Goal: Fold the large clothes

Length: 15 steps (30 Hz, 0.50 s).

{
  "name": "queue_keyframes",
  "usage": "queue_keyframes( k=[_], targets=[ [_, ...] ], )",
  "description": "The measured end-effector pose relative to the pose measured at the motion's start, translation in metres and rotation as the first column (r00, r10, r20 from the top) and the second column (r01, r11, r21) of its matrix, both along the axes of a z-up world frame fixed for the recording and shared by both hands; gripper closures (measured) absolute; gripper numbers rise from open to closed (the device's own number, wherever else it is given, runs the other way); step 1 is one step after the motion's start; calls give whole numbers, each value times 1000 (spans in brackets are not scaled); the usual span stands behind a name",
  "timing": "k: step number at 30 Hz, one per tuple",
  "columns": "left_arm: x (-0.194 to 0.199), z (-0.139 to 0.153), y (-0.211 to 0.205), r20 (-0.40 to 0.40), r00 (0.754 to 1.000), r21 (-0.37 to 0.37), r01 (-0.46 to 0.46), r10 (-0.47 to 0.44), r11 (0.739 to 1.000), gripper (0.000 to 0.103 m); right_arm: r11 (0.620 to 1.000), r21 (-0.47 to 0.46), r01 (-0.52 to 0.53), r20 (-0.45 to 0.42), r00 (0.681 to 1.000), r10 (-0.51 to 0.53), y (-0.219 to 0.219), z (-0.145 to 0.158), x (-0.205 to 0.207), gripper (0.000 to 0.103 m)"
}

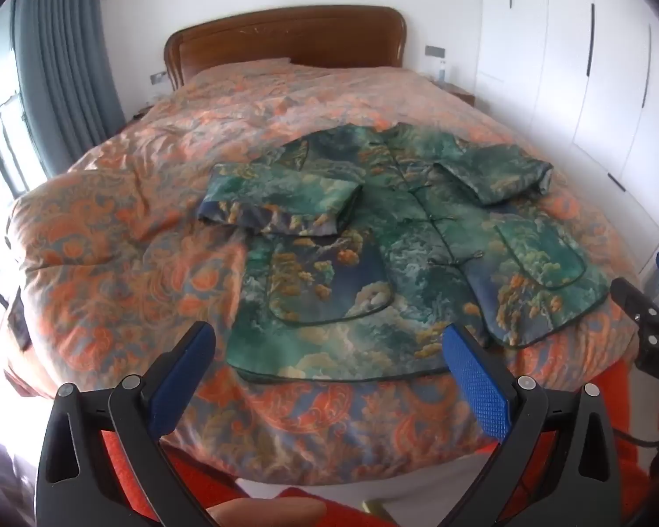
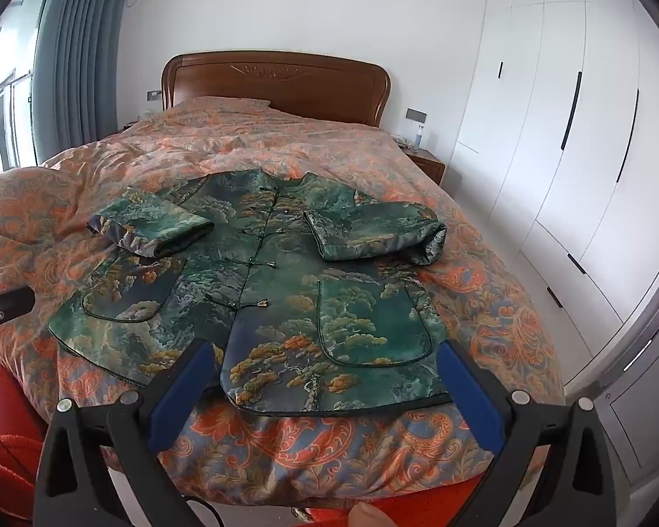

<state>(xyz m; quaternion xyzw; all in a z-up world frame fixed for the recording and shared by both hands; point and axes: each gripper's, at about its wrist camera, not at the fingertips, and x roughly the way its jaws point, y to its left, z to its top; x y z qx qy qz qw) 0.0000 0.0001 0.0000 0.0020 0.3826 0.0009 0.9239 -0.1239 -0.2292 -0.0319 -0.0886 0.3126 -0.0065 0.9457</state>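
A green and blue patterned jacket (image 1: 400, 246) lies flat, front up, on the bed, its hem toward me. It also shows in the right wrist view (image 2: 276, 298). Both sleeves are folded inward over the body: the left sleeve (image 1: 281, 202) and the right sleeve (image 2: 373, 232). My left gripper (image 1: 329, 351) is open and empty, held just before the hem at the bed's near edge. My right gripper (image 2: 329, 369) is open and empty, over the hem's right half. The right gripper's body shows at the right edge of the left wrist view (image 1: 650, 325).
The bed has an orange paisley quilt (image 1: 123, 254) and a wooden headboard (image 1: 285, 39). White wardrobes (image 2: 571, 131) stand along the right wall, a nightstand (image 2: 426, 162) by the headboard. Grey curtains (image 1: 61, 52) and a window are left. Red fabric (image 2: 4, 439) lies below the bed's edge.
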Motion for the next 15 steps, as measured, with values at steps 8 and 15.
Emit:
queue_keyframes(
  k=[8,15],
  targets=[
    [1,-7,6,-8,1000,19,0,0,1000,0,1000,-4,-15,-8,1000,15,6,4,-12,0],
    [2,-8,5,-16,1000,24,-7,7,1000,0,1000,6,-1,-48,999,2,2,-5,8,0]
  ],
)
